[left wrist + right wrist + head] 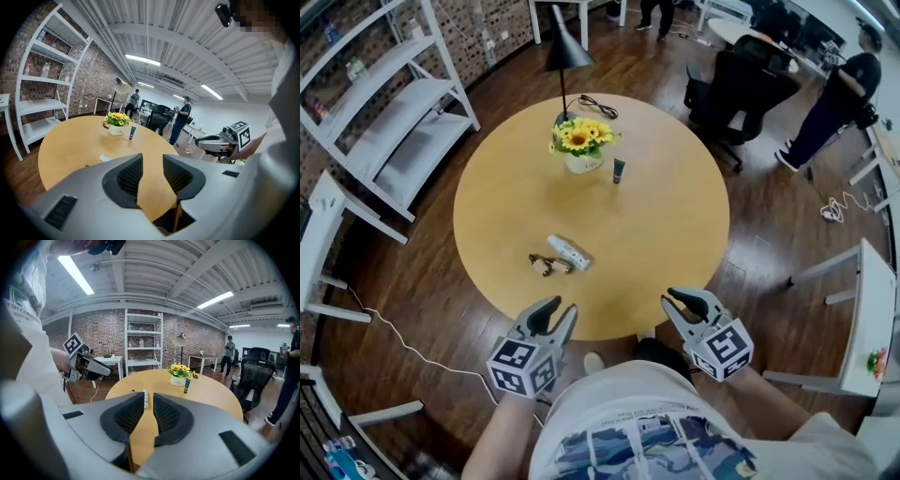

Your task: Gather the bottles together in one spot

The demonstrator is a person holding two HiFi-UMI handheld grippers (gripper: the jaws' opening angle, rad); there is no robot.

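A white bottle (568, 250) lies on its side near the front of the round wooden table (675, 225); it also shows in both gripper views (105, 158) (146, 399). A small dark bottle (619, 170) (186, 386) stands upright beside the sunflower pot (581, 155). Small brown items (546, 265) lie just left of the white bottle. My left gripper (563, 309) (152, 161) hovers at the table's front edge, open and empty. My right gripper (673, 298) (149, 399) hangs at the front right edge, its jaws a narrow gap apart with nothing between them.
A black lamp (565, 56) and a pair of glasses (598, 106) are at the table's far side. White shelves (384, 112) stand at the left, a black office chair (741, 89) and a person (834, 103) at the back right. A white cable (403, 342) runs over the floor.
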